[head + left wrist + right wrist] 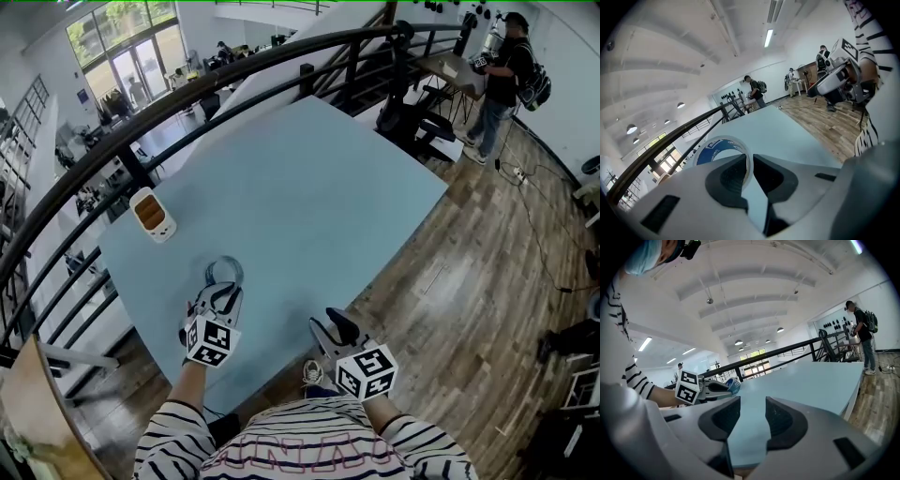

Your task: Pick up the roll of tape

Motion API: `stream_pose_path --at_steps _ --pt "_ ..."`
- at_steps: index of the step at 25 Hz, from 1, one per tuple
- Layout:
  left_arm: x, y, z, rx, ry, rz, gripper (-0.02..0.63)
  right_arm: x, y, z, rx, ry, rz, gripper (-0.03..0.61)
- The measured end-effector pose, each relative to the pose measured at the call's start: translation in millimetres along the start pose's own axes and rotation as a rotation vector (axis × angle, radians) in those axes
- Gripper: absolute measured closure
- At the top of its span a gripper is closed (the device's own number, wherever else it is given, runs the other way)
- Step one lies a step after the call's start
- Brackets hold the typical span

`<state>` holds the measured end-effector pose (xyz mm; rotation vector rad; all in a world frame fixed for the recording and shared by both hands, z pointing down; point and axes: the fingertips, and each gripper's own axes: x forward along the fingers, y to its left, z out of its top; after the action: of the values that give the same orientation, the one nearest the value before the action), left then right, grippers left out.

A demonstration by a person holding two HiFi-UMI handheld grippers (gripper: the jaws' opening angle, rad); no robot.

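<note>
Open office mezzanine: railing, wooden floor, desks below.

The right gripper fills the bottom of the frame, its jaws standing apart with only the pale blue table showing between them. At middle left, a striped sleeve leads to the left gripper, which has a blue-and-white roll of tape at its tips. A black railing runs behind the table. A person with a backpack stands at far right.
</note>
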<state>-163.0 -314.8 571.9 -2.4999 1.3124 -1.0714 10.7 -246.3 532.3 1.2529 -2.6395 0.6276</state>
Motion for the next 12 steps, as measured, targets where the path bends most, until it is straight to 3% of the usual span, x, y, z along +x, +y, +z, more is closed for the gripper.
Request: stream_pose_path --at_steps 12 --pt "-94.2 -22.5 1.5 -0.044 -0.113 0.040 0.549 -27.1 58.9 -9.5 -0.019 -0.048 -0.022 0.417"
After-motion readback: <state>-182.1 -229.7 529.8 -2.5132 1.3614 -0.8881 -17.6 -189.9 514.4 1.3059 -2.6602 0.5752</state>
